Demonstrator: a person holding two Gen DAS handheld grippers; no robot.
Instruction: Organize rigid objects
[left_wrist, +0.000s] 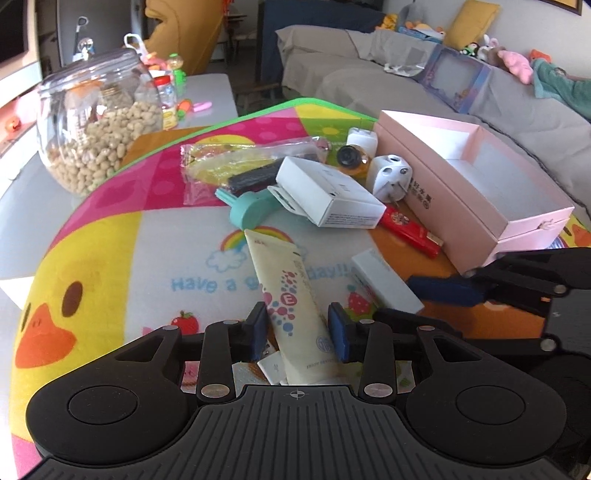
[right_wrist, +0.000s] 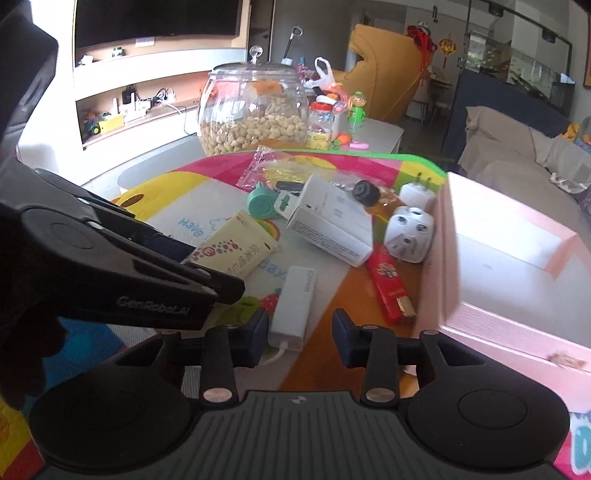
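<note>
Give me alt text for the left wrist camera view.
The left tool straddles a cream tube lying on a colourful cartoon mat. Beyond it, small boxes, plug adapters and a red lighter are scattered beside an open pink box.

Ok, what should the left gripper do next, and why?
Probably close the left gripper on the cream tube: its pads already flank the tube's lower end, seemingly not yet pressing, and the pink box stands open nearby.

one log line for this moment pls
left tool: straddles cream tube, contact unclear | right tool: open, by white adapter | pink box: looks empty
</note>
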